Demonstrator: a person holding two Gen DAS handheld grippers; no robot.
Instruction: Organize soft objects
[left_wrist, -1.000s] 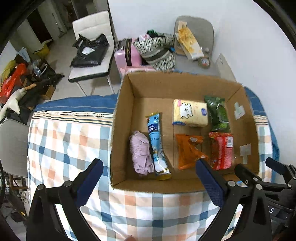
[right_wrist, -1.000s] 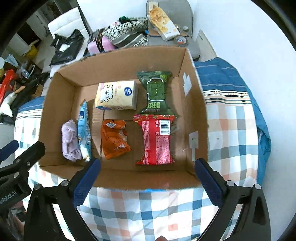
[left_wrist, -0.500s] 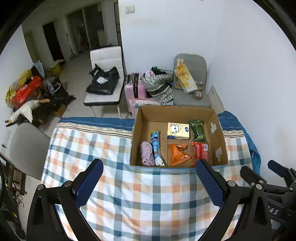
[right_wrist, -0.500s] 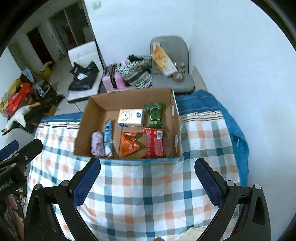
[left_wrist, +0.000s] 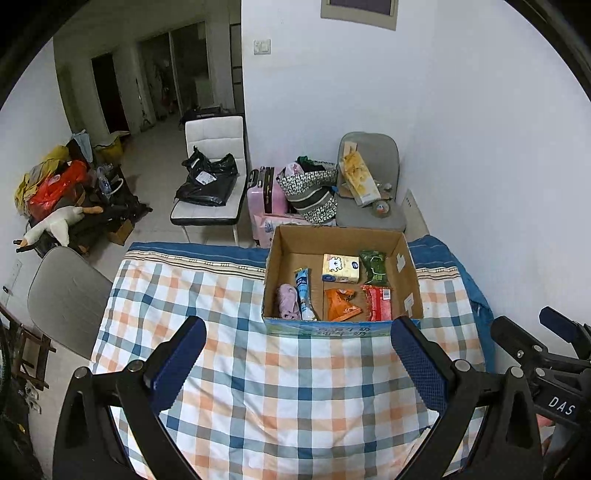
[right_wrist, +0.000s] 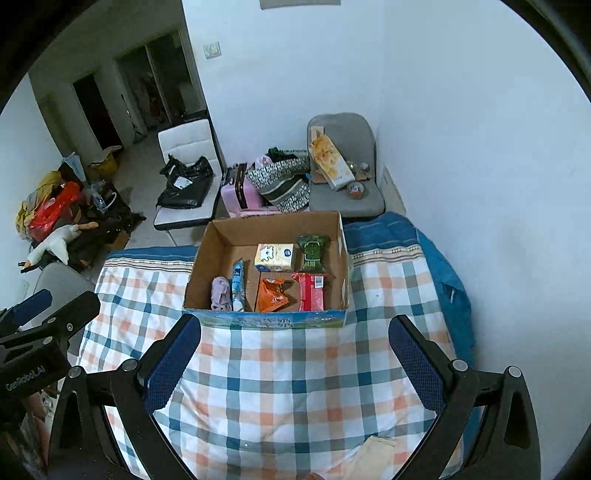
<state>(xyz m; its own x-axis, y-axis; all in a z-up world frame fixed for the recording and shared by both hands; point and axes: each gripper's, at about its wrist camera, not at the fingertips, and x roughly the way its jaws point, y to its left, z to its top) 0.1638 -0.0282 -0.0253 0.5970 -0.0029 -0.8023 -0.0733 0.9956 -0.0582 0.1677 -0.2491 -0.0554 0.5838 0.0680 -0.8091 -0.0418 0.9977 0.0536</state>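
Box holds six soft items in two rows; both grippers' fingers spread wide, empty.

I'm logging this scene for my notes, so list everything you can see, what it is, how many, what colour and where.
cardboard box: one, brown, far end of the table
tissue pack: one, pale yellow, back of box
green packet: one, back right of box
red packet: one, front right of box
orange packet: one, front middle of box
blue-white tube packet: one, left of box
lilac cloth: one, front left of box
checked tablecloth: one, blue, orange, white
white chair: one, beyond the table
grey chair: one, by the wall
pink suitcase: one, between the chairs
left gripper: one, black, blue pads, open
right gripper: one, same, open
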